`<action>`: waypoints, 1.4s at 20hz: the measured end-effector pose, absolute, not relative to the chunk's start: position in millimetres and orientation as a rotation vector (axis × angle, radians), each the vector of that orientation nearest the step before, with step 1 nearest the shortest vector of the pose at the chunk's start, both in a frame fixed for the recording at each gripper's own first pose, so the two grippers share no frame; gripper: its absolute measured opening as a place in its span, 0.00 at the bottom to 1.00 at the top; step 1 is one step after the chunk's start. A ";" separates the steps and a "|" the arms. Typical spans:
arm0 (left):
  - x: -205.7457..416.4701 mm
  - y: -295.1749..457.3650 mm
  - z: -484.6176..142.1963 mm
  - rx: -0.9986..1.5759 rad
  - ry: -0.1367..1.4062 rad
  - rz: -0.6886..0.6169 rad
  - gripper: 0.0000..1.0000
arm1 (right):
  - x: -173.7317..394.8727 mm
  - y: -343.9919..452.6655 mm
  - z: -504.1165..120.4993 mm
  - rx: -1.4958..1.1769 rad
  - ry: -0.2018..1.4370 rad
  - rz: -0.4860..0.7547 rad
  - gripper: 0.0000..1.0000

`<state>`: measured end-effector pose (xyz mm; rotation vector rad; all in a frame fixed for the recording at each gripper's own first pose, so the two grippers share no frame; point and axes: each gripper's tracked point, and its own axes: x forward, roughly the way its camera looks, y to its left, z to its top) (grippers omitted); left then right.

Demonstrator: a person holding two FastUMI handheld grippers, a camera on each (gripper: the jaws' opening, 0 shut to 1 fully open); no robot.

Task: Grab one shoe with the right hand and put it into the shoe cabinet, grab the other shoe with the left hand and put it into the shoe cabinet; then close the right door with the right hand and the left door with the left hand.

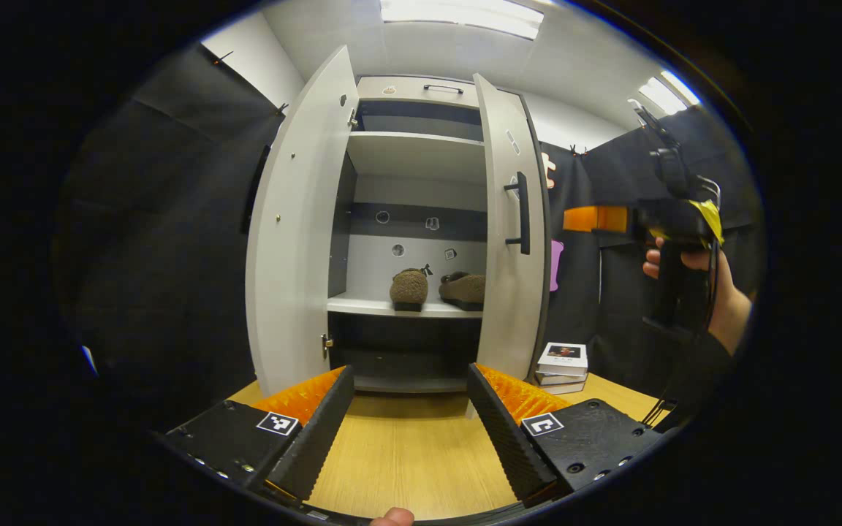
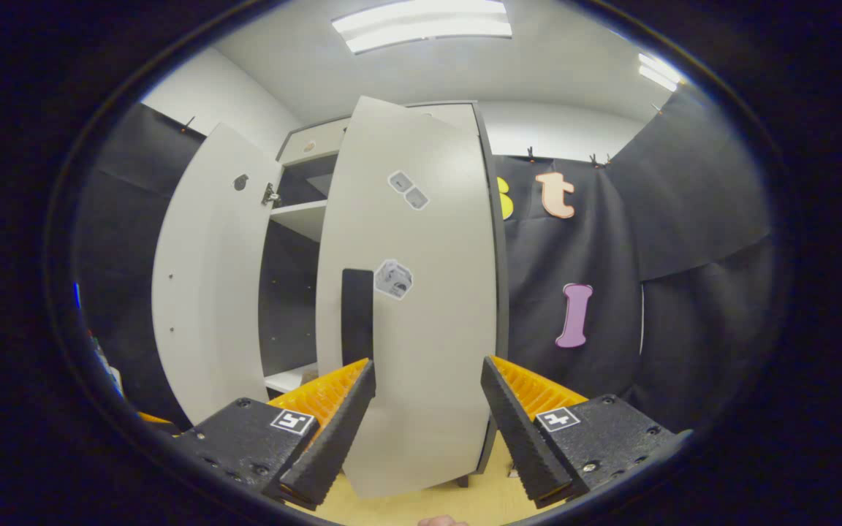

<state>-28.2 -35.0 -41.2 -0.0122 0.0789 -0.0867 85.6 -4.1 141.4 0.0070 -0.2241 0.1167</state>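
Two brown fuzzy shoes, one on the left (image 1: 409, 288) and one on the right (image 1: 464, 289), rest side by side on a shelf inside the white shoe cabinet (image 1: 416, 153). Its left door (image 1: 297, 226) stands wide open. The right door (image 1: 514, 241) with a black handle (image 1: 521, 213) is partly swung in. My left gripper (image 1: 410, 420) is open over the wooden table, in front of the cabinet. In the left gripper view a hand holds the other gripper (image 1: 673, 219) to the right of the right door. My right gripper (image 2: 428, 420) is open, close against the right door's outer face (image 2: 421, 307).
A small stack of white boxes (image 1: 562, 367) lies on the wooden table (image 1: 406, 453) beside the cabinet's right foot. Black cloth walls close in both sides. Upper shelves of the cabinet hold nothing.
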 end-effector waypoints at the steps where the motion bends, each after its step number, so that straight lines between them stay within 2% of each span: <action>1: -28.7 -38.8 -44.2 -0.016 0.089 -0.097 0.95 | 77.4 -4.3 123.1 0.016 -0.206 0.106 0.92; 10: -33.5 -63.2 -49.5 -0.060 0.134 -0.174 0.95 | 15.5 -8.5 5.7 0.034 -0.063 0.020 0.95; 13: -30.4 -56.2 -26.7 -0.141 0.122 -0.183 0.95 | 4.3 -3.0 -20.6 0.045 -0.036 0.027 0.95; 15: -23.9 -37.5 14.1 -0.185 0.028 -0.161 0.95 | 0.6 -1.2 -22.5 0.042 -0.042 0.024 0.92; 16: -20.2 -23.6 39.2 -0.212 -0.029 -0.145 0.95 | 1.8 -1.3 -26.0 0.031 -0.035 0.024 0.95; 17: -19.5 -3.3 63.3 -0.241 -0.080 -0.115 0.95 | 2.1 -2.7 -29.5 0.025 -0.027 0.023 0.92; 18: -18.7 20.8 84.1 -0.258 -0.117 -0.070 0.94 | 3.3 -4.1 -32.0 0.025 -0.018 0.025 0.95; 19: -15.8 49.6 101.7 -0.255 -0.146 -0.019 1.00 | 4.5 -4.6 -34.4 0.031 -0.007 0.030 0.95; 22: -8.1 143.7 146.8 -0.179 -0.241 0.161 1.00 | 7.7 -5.9 -38.5 0.057 0.023 0.043 0.96; 23: -3.9 169.7 157.5 -0.161 -0.268 0.210 0.95 | 8.7 -6.4 -37.8 0.062 0.026 0.044 0.95; 24: 1.1 188.9 161.9 -0.155 -0.278 0.244 1.00 | 9.0 -7.7 -36.2 0.063 0.025 0.041 0.93; 27: 22.3 236.1 157.8 -0.167 -0.234 0.342 1.00 | 9.5 -12.1 -29.8 0.053 0.015 0.032 0.95; 28: 27.9 247.4 156.1 -0.176 -0.216 0.360 0.95 | 9.1 -13.8 -27.6 0.048 0.012 0.026 0.92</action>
